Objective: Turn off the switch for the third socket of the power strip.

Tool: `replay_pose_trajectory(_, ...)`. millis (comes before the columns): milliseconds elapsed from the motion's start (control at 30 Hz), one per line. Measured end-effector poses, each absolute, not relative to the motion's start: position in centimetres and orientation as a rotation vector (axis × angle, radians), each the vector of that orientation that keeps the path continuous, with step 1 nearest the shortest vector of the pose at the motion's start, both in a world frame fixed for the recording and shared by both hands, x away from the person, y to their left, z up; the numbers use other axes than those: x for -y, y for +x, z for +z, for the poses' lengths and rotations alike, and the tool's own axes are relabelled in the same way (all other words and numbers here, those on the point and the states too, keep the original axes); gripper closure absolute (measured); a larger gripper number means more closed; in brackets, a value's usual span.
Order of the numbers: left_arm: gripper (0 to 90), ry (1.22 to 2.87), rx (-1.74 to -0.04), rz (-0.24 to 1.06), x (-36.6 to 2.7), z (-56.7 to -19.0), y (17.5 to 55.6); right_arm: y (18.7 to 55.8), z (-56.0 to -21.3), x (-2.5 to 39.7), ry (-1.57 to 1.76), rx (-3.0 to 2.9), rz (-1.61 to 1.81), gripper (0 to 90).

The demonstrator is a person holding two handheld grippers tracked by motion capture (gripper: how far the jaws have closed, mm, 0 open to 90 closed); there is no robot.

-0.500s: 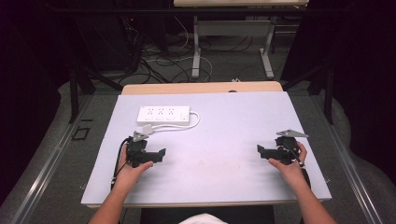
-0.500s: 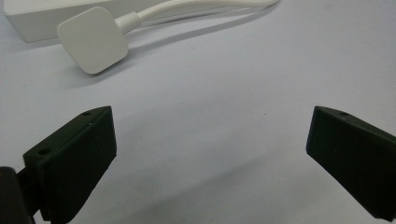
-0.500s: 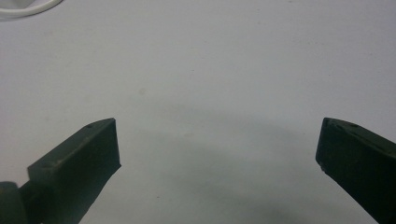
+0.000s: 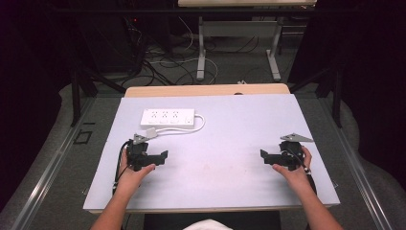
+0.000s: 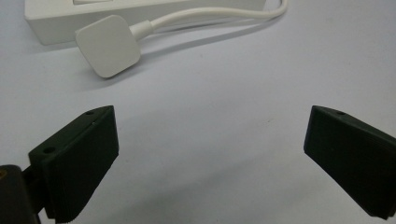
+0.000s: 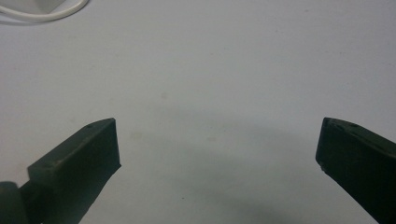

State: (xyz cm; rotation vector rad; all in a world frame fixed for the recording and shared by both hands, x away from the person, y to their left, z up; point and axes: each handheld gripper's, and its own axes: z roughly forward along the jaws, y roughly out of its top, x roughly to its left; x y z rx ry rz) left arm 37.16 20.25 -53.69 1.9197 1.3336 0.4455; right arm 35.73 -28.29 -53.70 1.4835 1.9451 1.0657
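Two claws, both mine, both gaping with nothing between their jaws. My left gripper [image 4: 160, 157] sits just short of the power strip [image 4: 168, 116], whose plug [image 5: 108, 45] lies loose on the table [image 4: 230, 120] beside it, untouched; my right gripper [image 4: 266, 156] is well apart from the strip. Nothing is grasped yet. Since half a second ago, I see no real shift.

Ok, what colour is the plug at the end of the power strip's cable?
White, same as the power strip. The plug shows best in the left gripper view.
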Motion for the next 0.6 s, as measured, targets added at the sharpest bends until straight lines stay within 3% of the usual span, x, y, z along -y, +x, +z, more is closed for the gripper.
replay_pose_trajectory(600, 9.0, 1.843, -1.351, 0.447, -20.5, -51.0, 38.4, 35.4, -53.7, 28.4, 1.485, -1.929, 1.055, 0.0)
